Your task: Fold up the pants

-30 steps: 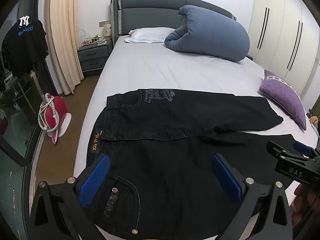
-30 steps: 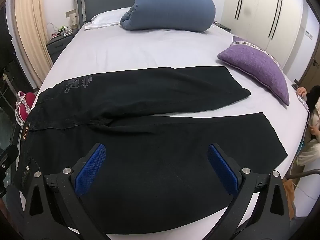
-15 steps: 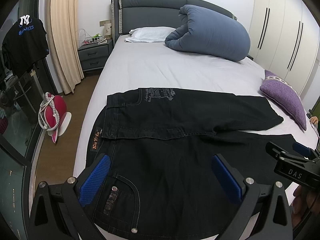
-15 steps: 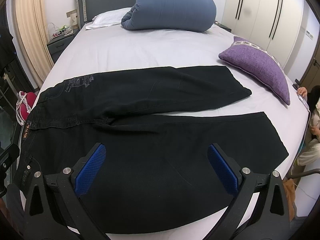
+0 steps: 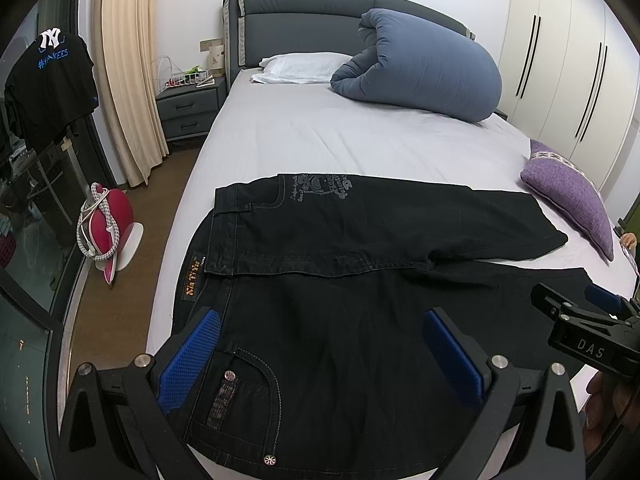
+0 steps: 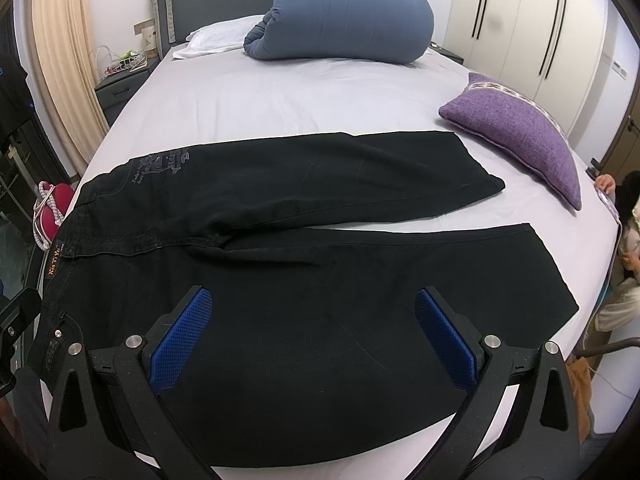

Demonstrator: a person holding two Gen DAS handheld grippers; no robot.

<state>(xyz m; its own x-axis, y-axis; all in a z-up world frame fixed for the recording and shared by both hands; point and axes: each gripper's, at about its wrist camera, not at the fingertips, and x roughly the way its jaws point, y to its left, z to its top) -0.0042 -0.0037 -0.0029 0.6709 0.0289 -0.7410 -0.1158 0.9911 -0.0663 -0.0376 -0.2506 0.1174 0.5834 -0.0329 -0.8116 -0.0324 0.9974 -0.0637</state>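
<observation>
Black jeans (image 5: 340, 264) lie flat across the near end of the bed, waistband to the left, both legs stretched to the right; they also show in the right wrist view (image 6: 304, 240). My left gripper (image 5: 320, 352) is open and empty, hovering above the near hip and back pocket. My right gripper (image 6: 312, 328) is open and empty above the near leg. The right gripper also shows at the right edge of the left wrist view (image 5: 592, 332).
A white sheet covers the bed (image 5: 320, 136). A rolled blue duvet (image 5: 424, 64) and white pillow (image 5: 300, 66) lie at the head. A purple cushion (image 6: 516, 128) lies at the right edge. A red object (image 5: 106, 228) stands on the floor at left. A person (image 6: 628, 216) sits at the bed's right.
Both views have drifted back slightly, so the jeans sit a little lower in frame. The jeans have not moved and both grippers stay open.
</observation>
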